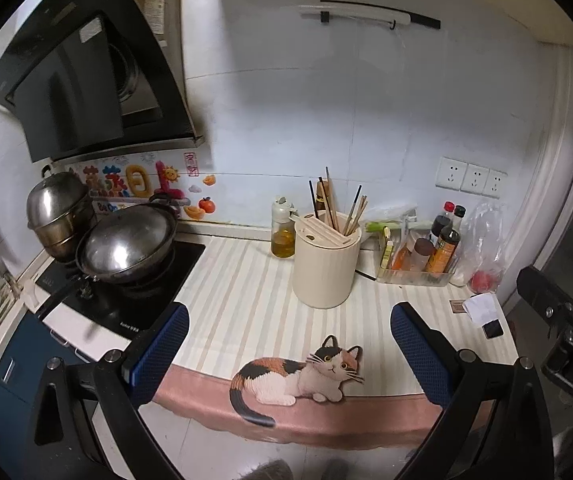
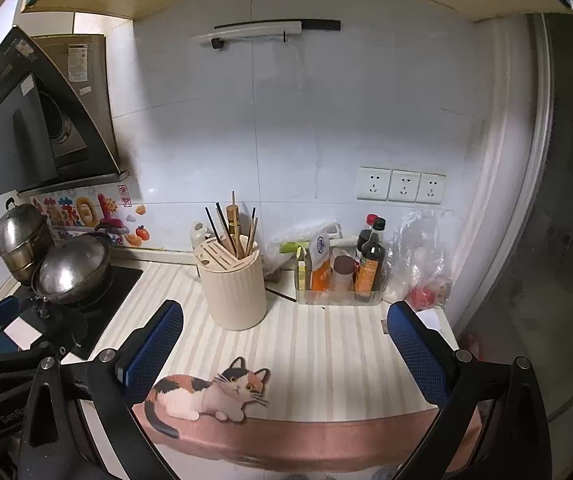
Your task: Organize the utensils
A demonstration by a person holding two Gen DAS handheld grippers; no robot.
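We judge the chopsticks (image 2: 233, 229) light, stiff, slippery; best pinched near their upper ends. They stand in the cream holder (image 2: 235, 285) far-centre on the surface (image 2: 326, 344). Both grippers (image 1: 288, 356) (image 2: 284, 354) hover nearer, jaws spread, empty.

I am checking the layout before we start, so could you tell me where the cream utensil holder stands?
The cream utensil holder stands upright mid-counter on the striped mat, between the oil bottle toward the stove and the clear condiment tray on the other side.
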